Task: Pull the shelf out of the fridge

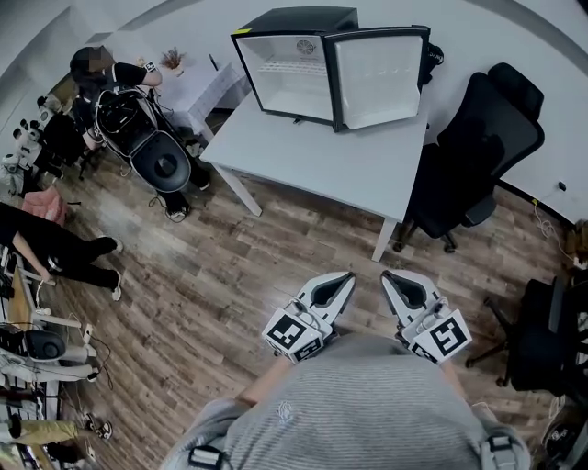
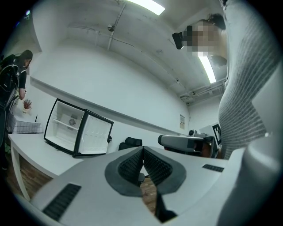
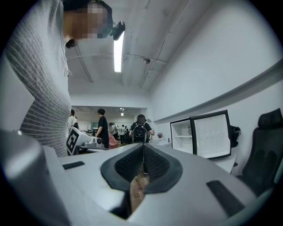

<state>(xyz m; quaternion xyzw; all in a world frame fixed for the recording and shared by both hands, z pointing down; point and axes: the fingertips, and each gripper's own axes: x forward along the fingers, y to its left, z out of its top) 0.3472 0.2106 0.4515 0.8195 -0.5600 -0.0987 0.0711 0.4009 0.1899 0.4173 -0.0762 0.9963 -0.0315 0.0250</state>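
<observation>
Standing well back from table, holding left gripper and right gripper side by side at lower centre, both pinched fully closed on nothing. Facing fridge at top centre on the table, door swung open to the right. Spotting shelf high in the cavity, long axis left-right. Far ahead of both tips; probably better lined up for left, since right faces the door
</observation>
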